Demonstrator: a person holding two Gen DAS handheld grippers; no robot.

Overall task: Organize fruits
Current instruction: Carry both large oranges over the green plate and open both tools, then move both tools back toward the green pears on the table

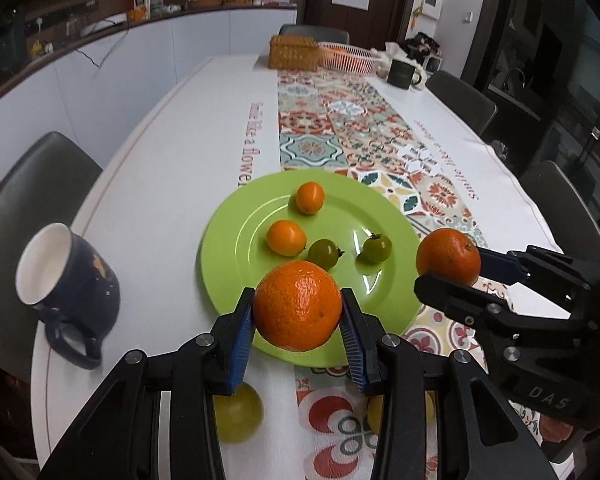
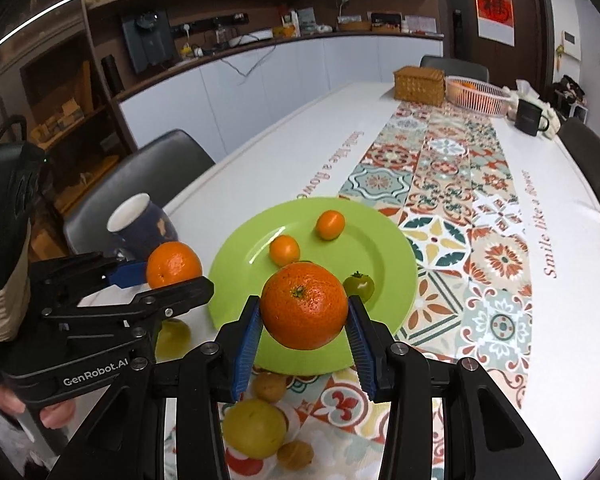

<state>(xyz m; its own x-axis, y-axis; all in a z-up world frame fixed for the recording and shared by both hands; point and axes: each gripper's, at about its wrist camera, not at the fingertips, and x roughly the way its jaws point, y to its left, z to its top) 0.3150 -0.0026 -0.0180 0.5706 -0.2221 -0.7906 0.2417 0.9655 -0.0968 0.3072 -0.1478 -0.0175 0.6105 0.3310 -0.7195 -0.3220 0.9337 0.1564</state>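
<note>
My left gripper is shut on an orange mandarin and holds it over the near rim of the green plate. My right gripper is shut on a second mandarin above the plate's near edge. Each gripper shows in the other's view: the right one at the plate's right side, the left one at its left. On the plate lie two small orange fruits and two green tomatoes.
A dark blue mug stands left of the plate. Yellow-green fruits and small brown ones lie on the patterned runner near me. A wicker box, pink basket and dark mug stand at the far end. Chairs surround the table.
</note>
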